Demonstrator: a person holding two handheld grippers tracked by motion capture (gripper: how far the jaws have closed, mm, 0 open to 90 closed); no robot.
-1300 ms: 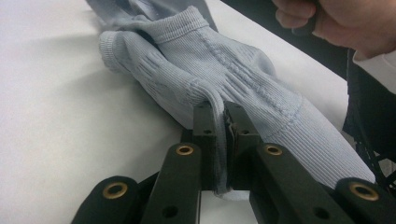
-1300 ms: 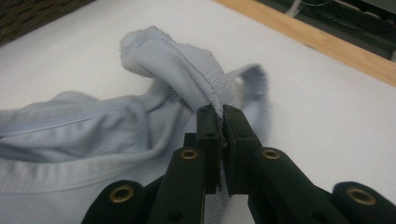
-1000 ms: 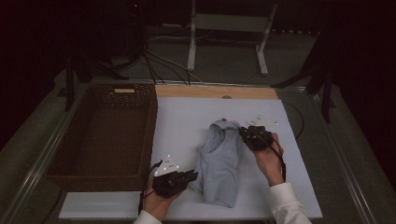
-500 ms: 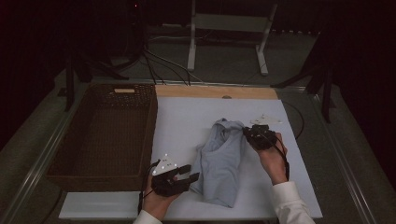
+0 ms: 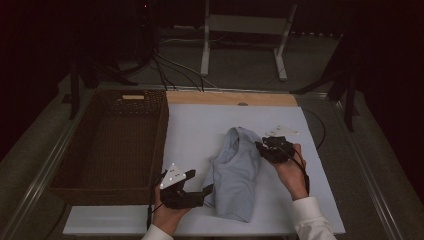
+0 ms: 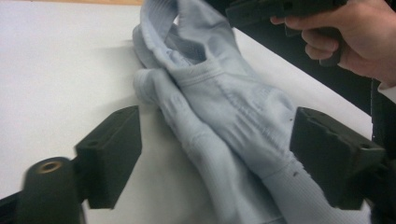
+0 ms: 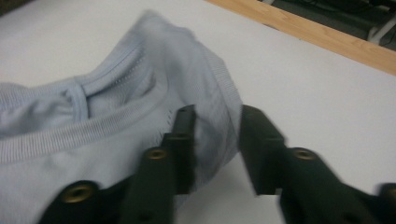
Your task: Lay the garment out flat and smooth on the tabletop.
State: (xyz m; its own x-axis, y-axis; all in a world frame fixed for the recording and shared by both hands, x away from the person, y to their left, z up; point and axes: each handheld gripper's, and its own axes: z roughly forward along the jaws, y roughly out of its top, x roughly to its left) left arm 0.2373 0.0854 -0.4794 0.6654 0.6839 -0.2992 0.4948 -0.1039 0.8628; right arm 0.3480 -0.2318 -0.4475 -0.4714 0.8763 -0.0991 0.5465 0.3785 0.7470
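Left hand (image 5: 167,215) low at near edge of white table cover (image 5: 200,125), palm over left gripper (image 5: 206,191), gripper pointed level toward the right at the near flank of the cloth. Jaws spread wide, just been opening; light blue garment (image 5: 235,172) lying between them in left gripper view (image 6: 224,126), pads standing off the fabric on both sides, nothing gripped.

Right hand (image 5: 290,170) farther up the table, wrist bent, sleeve cuff showing, right gripper (image 5: 259,146) aimed leftward at the garment's far upper edge. Jaws partly apart, just been opening; ribbed edge (image 7: 219,116) between them in right gripper view. Fold possibly brushing the left pad, hard to judge through blur; no firm pinch seen.

Garment bunched on the middle of the cover, right of the wicker basket (image 5: 75,155), clear of it. Long axis running from the near edge away toward the wooden strip (image 5: 230,98), tilted slightly; narrower humped end far, broader end near.
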